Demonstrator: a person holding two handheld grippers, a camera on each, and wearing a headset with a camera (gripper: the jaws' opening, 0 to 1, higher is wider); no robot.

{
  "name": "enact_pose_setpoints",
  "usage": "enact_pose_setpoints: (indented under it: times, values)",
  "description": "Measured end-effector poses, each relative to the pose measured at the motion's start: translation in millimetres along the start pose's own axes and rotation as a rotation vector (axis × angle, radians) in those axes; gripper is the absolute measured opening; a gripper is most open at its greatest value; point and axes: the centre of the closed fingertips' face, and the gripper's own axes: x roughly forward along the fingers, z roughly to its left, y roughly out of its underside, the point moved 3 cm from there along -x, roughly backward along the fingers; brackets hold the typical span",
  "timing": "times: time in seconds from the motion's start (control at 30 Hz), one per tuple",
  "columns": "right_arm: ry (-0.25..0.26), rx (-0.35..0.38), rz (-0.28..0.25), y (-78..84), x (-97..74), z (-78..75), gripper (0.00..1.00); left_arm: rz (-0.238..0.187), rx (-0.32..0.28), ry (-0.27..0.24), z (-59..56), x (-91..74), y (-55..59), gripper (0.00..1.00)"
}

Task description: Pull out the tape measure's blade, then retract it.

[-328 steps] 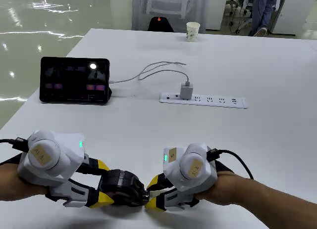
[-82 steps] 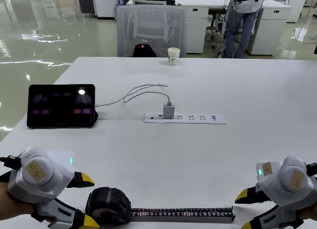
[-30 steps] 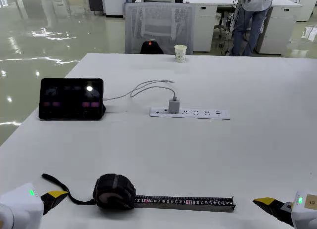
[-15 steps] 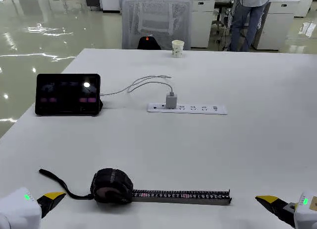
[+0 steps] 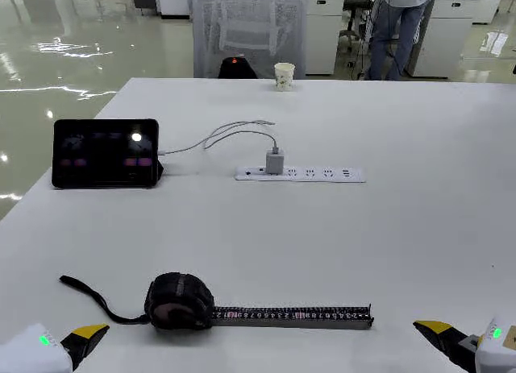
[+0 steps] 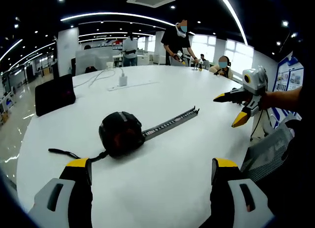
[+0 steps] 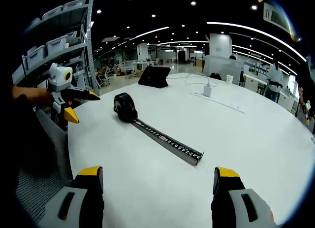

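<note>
On the white tabletop (image 5: 266, 236) near its front edge, tape measure (image 5: 179, 300) lying free, blade (image 5: 294, 315) extended toward 3 o'clock, left gripper (image 6: 151, 165) open wide at 8 o'clock, right gripper (image 7: 160, 173) open wide at 4 o'clock, both apart from it.

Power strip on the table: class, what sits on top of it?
A white charger is plugged into the power strip, its cable leading towards the tablet. The socket beneath the charger is covered.
</note>
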Motion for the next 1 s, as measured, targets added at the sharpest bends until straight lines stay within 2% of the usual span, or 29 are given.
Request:
enact_pose_setpoints:
  times: [0.17, 0.33, 0.57, 0.83, 1.0]
  values:
    - [0.017, 0.026, -0.021, -5.2, -1.8, 4.3, 0.93, -0.020, -0.022, -0.026, -4.0, -1.5, -0.6, 0.99]
    - [0.028, 0.040, -0.029, -6.3, -2.4, 9.5, 0.94, -0.020, -0.033, -0.033, -8.6, -2.6, -0.3, 0.99]
    - [0.047, 0.076, -0.039, -7.2, -1.9, 17.4, 0.95, -0.033, -0.044, -0.077, -13.9, -6.6, -3.8, 0.99]
    - [0.076, 0.087, -0.057, -12.4, -1.9, 24.3, 0.98, -0.037, -0.048, -0.110, -21.5, -8.9, -5.8, 0.99]
    - [0.086, 0.088, -0.066, -15.7, -3.0, 26.3, 0.98, -0.040, -0.053, -0.130, -21.9, -9.5, -6.7, 0.99]
